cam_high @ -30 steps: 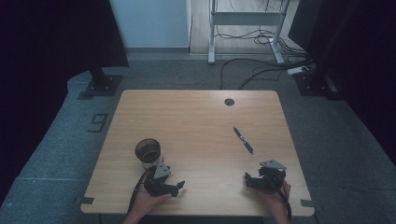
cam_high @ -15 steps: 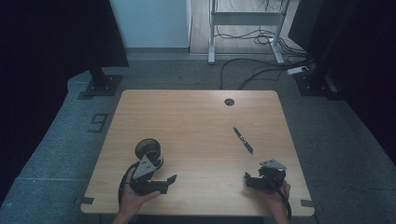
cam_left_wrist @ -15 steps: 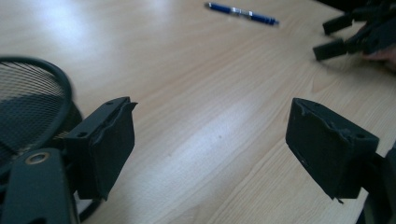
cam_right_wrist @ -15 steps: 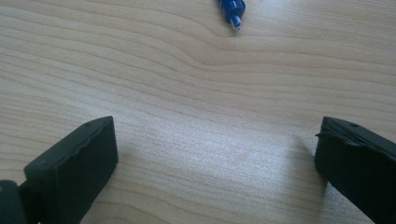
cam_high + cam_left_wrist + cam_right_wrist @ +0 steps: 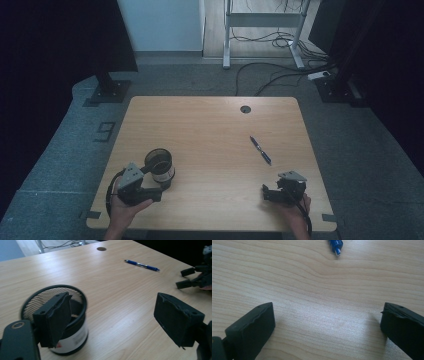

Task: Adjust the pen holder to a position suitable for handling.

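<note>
A black mesh cup (image 5: pixel 160 167) with a white label stands upright near the table's front left. My left gripper (image 5: pixel 154 187) is just in front and to the left of it, and its jaws have just been opening. In the left gripper view they (image 5: pixel 112 312) stand wide apart with only bare table between them. One pad (image 5: pixel 53 320) overlaps the cup (image 5: pixel 75 337); whether it touches I cannot tell. A blue pen (image 5: pixel 260 150) lies right of centre. My right gripper (image 5: pixel 267 194) rests open near the front right edge, with the pen's tip (image 5: pixel 335 245) beyond its jaws (image 5: pixel 327 315).
The wooden table (image 5: pixel 210 130) has a round cable hole (image 5: pixel 245 109) near its far edge. The right gripper (image 5: pixel 190 278) appears at the far right of the left gripper view. Cables and a metal stand (image 5: pixel 260 30) are on the floor behind.
My left gripper has moved left along the near side of the cup and risen. The right gripper has stayed where it was.
</note>
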A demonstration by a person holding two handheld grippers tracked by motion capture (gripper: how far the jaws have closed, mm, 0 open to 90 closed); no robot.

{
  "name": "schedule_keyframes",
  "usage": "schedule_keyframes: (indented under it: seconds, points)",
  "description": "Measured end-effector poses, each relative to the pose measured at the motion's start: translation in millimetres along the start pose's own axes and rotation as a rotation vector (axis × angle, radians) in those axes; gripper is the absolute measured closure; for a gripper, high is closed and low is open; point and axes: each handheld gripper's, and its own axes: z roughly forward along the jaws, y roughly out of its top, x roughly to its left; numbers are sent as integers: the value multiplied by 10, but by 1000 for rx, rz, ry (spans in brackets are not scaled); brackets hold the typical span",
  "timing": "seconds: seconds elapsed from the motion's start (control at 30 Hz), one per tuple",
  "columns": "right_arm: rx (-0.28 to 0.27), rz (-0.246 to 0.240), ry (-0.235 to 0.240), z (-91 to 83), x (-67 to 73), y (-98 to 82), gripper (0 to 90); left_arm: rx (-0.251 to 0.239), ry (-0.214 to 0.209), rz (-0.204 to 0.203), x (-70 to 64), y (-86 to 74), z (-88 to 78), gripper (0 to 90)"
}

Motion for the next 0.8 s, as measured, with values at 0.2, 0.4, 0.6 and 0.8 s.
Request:
schedule_keyframes:
  seconds: [0.2,0.4,0.6,0.8]
  points:
    - [-1,0,-1,1,-2,0,0,-5,40,-41,191,-25,-86,144]
    - [-1,0,-2,1,-3,1,0,5,45,-80,351,-95,-75,115]
    - [-1,0,-3,2,-3,1,0,27,73,-104,491,-195,-1,98]
    - [-1,1,-3,2,-4,1,0,65,64,-115,554,-277,109,77]
